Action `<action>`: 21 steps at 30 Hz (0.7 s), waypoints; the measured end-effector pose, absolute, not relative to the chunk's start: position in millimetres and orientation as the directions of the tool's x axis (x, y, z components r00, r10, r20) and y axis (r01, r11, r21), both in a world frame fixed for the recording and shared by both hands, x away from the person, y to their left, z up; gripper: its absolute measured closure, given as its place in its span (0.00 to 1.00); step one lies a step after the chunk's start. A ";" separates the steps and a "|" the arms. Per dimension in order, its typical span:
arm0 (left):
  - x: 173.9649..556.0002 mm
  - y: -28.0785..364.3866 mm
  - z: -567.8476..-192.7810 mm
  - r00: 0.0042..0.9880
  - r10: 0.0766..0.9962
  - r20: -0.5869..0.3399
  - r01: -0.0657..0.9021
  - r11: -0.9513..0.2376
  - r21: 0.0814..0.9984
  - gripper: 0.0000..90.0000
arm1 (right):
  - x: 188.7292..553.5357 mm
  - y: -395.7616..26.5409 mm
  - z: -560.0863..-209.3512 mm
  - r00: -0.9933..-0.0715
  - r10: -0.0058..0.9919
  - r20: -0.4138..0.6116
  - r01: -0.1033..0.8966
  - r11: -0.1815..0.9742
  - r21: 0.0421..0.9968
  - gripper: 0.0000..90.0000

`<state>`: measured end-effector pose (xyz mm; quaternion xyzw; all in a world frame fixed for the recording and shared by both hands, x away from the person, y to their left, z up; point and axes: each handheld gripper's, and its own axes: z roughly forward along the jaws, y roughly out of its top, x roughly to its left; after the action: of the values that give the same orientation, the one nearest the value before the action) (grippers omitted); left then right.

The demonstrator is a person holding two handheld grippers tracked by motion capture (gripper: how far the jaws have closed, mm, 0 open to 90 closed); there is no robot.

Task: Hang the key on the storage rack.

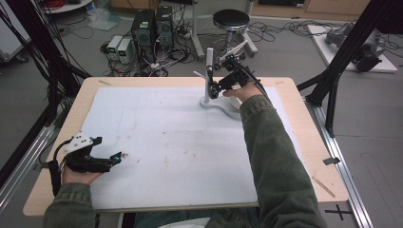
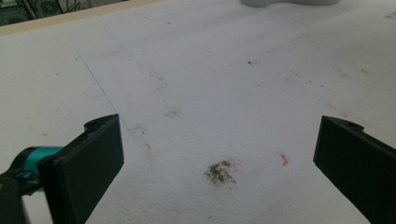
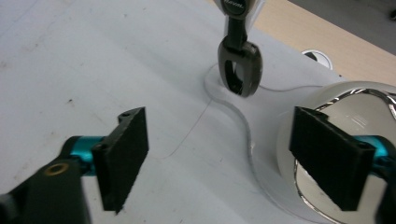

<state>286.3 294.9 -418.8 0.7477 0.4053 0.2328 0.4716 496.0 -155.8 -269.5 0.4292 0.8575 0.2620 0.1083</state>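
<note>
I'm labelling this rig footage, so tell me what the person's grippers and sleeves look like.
Both sleeves are olive green with ribbed cuffs. The left gripper is black, with a grey three-cornered plate on top and a black cable looping behind. The right gripper is black too, also trailing a black cable. Each has flat black rectangular jaw pads on teal mounts.

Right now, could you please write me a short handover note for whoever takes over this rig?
Left gripper: open, holding nothing, low over the white mat near the table's front left corner.
Right gripper: open, holding nothing, at the far side of the mat beside the white stand.
Things: the stand's flat base lies on the mat; a dark clip hangs from its post, and a shiny rounded part sits behind the right jaw.
Done: the reach to the stand.
Left: probably closing on the stand or its clip; nothing is gripped yet.
</note>
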 end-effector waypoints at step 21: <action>286.1 294.0 -418.4 0.567 0.823 -0.034 0.385 -0.228 0.894 0.02 | 461.7 -167.5 -274.8 -0.612 0.790 0.039 0.662 0.484 0.572 0.01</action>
<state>286.1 294.0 -418.4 0.7485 0.4035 0.2320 0.4723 461.7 -167.5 -274.8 0.4252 0.8537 0.2776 0.1154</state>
